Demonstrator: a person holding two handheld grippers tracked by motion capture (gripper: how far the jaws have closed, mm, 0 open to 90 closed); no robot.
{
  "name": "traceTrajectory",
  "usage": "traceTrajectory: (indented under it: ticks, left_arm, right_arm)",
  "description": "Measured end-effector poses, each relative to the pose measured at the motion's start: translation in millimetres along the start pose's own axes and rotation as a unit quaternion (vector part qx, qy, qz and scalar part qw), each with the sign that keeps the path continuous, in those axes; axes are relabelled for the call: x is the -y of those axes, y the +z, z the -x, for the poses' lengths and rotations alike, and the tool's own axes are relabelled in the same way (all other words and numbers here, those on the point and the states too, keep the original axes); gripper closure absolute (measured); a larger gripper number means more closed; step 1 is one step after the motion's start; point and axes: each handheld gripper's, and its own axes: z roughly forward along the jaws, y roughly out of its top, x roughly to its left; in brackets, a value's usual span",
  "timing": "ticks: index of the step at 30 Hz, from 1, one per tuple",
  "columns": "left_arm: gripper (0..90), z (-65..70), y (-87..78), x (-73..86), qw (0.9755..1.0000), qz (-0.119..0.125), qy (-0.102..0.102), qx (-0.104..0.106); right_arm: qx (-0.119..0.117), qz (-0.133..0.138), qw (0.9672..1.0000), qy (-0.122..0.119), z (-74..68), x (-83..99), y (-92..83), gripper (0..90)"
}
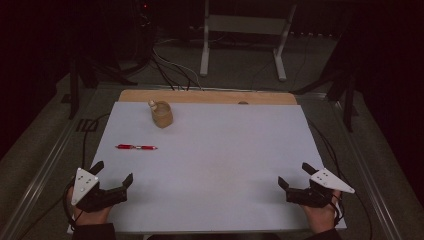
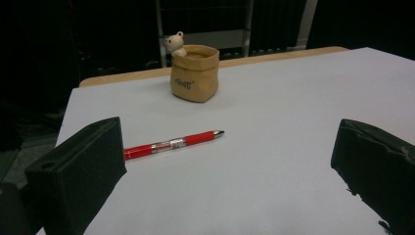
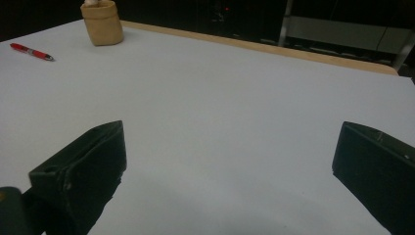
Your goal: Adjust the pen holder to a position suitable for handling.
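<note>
I see a pale sheet (image 1: 215, 165) covering most of the table, with a strip of bare wood (image 1: 207, 96) along the far edge in the upper middle of the high view. Around it the room is dark, with a grey floor, cables and a white metal stand (image 1: 243, 35) at the top of the frame.

My left gripper (image 1: 112, 174) sits lower left in the high view, my right gripper (image 1: 296, 175) lower right; both have jaws spread wide with nothing between them, resting near the sheet's near edge.

The left gripper view gives me detail the high view lacks: small print on the tan pouch (image 2: 194, 73) and a bear figure (image 2: 174, 43) peeking from it, upper middle. The red pen (image 2: 172, 144) lies flat at centre there, just ahead of the left jaw.

I count one pen, one pouch, one bear, two grippers.
</note>
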Motion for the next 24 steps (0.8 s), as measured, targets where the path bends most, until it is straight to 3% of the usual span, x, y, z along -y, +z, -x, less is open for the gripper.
traceTrajectory:
  ticks: [10,15,24]
  left_arm:
    - [0.2,0.5,4.2,-8.2,0.9998,-0.003,-0.018,-0.009]
    - [0.2,6.5,11.6,-21.0,0.9999,-0.012,-0.002,-0.008]
    - [0.2,6.6,27.9,-39.8,1.0,-0.006,-0.004,-0.003]
  right_arm:
    - [0.013,0.007,0.9998,0.011,2.2,0.3,-1.7,0.2]
    - [0.016,0.01,0.9997,0.017,4.0,0.6,-2.2,0.2]
    - [0.019,0.015,0.9995,0.021,5.1,0.2,-2.4,0.2]
